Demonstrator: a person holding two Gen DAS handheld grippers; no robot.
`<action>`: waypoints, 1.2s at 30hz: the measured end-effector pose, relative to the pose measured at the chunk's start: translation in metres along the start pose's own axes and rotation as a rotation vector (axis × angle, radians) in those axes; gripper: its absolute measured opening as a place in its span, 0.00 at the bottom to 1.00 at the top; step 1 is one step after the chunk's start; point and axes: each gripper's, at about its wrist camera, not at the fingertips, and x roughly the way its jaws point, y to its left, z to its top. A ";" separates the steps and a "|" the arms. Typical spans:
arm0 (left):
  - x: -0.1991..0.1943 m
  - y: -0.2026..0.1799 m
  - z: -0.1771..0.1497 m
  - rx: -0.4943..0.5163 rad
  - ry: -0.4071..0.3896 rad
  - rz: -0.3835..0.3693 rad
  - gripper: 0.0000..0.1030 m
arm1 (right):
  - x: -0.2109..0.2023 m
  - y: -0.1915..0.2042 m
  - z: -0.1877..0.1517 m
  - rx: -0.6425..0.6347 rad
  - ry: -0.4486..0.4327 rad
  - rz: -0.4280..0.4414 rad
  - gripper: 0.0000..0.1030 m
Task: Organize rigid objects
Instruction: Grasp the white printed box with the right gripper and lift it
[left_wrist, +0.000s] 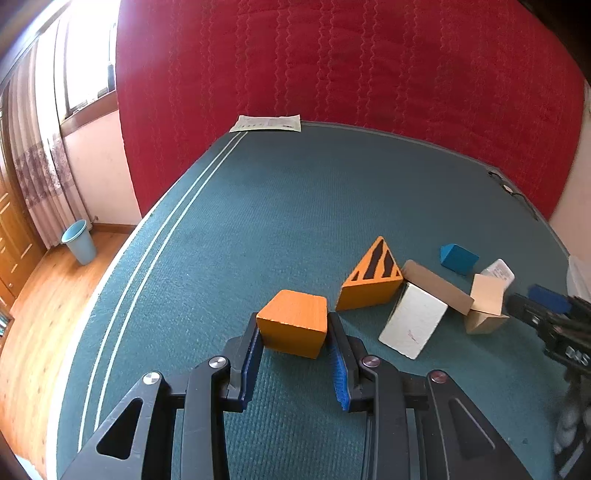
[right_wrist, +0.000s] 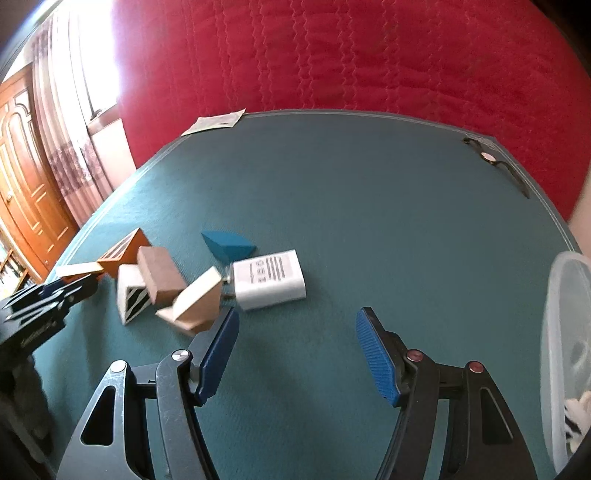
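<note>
Left gripper (left_wrist: 293, 325): jaws clamped on one orange block (left_wrist: 293, 323), resting on the green tabletop (left_wrist: 258, 206).
Right gripper (right_wrist: 295, 325): jaws wide apart, holding nothing; one white charger (right_wrist: 269, 278) just beyond its fingertips.
Near: one striped orange wedge (left_wrist: 371, 282), one white block (left_wrist: 413, 323), one blue wedge (left_wrist: 458, 258), two tan blocks.
Far right: one clear container (right_wrist: 565, 350).

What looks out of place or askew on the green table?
The brown block lies tilted, propped across the white block and a tan block. A white charger, plainly no block, lies among them.
</note>
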 end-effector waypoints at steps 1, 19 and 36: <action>0.000 0.000 0.000 -0.002 0.000 -0.003 0.34 | 0.004 0.001 0.002 -0.002 0.004 0.001 0.65; 0.002 0.001 -0.001 -0.026 0.016 -0.021 0.33 | 0.022 0.016 0.021 0.000 0.004 0.007 0.65; 0.003 0.001 -0.005 -0.033 0.028 -0.031 0.32 | 0.006 0.014 0.004 -0.019 -0.020 -0.003 0.45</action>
